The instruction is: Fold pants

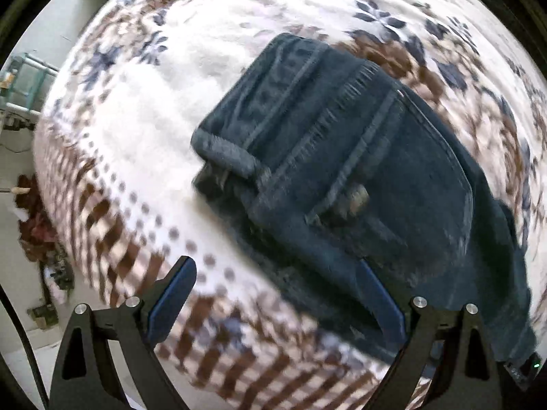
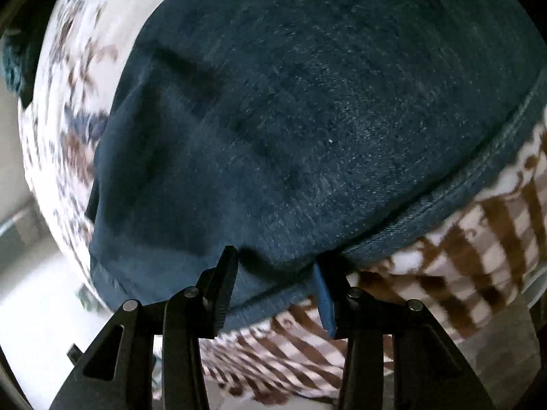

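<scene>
Dark blue denim pants (image 1: 345, 157) lie in a folded bundle on a bed, waistband and a belt loop facing up at the left. My left gripper (image 1: 273, 273) is open and empty, hovering just in front of the bundle's near edge. In the right wrist view the pants (image 2: 307, 109) fill most of the frame. My right gripper (image 2: 275, 266) is open, its fingertips at the near hem edge with cloth lying between them. The view is motion-blurred.
The bed is covered by a white blanket (image 1: 164, 130) with brown and blue floral and checked patterns. Its edge drops to a pale floor (image 1: 17, 266) at the left, where clutter and a green frame (image 1: 24, 78) stand. A dark cloth (image 2: 15, 65) lies far left.
</scene>
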{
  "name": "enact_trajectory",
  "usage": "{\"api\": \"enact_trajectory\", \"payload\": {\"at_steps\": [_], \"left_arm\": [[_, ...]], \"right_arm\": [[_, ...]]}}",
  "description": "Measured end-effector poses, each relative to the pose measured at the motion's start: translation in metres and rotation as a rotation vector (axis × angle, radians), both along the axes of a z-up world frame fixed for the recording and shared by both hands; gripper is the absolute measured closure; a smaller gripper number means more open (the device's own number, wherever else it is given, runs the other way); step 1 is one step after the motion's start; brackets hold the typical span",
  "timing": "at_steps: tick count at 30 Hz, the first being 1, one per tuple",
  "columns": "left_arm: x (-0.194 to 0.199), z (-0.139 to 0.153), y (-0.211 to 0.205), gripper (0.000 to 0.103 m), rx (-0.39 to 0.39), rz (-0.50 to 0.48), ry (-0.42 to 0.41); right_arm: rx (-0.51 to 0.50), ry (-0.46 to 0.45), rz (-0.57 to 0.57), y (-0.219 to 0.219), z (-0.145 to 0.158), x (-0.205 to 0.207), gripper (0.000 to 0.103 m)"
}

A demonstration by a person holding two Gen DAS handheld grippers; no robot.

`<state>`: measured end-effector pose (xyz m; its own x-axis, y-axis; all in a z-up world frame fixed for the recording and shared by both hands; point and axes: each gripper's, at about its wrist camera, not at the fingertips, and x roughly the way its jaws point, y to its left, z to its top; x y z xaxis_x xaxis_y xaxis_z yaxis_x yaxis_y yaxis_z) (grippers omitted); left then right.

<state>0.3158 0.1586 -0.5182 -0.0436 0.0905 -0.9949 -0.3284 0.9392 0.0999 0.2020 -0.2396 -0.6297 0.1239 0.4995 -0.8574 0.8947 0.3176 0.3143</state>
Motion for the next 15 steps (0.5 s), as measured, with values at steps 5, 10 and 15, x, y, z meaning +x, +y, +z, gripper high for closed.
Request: {"api": "enact_trajectory", "payload": {"at_steps": [5, 10, 15], "left_arm": [[0.022, -0.020, 0.029, 0.015, -0.149, 0.071, -0.021], [0.020, -0.013, 0.045, 0.077, -0.147, 0.100, -0.123], [-0.005, 0.007, 0.050, 0.088, -0.146, 0.066, -0.189]], "right_arm": [[-0.120, 0.012, -0.022, 0.011, 0.012, 0.003, 0.073], [-0.243, 0.024, 0.048, 0.031, 0.028, 0.011, 0.091], [-0.282, 0.015, 0.083, 0.046, 0.047, 0.012, 0.094]]}}
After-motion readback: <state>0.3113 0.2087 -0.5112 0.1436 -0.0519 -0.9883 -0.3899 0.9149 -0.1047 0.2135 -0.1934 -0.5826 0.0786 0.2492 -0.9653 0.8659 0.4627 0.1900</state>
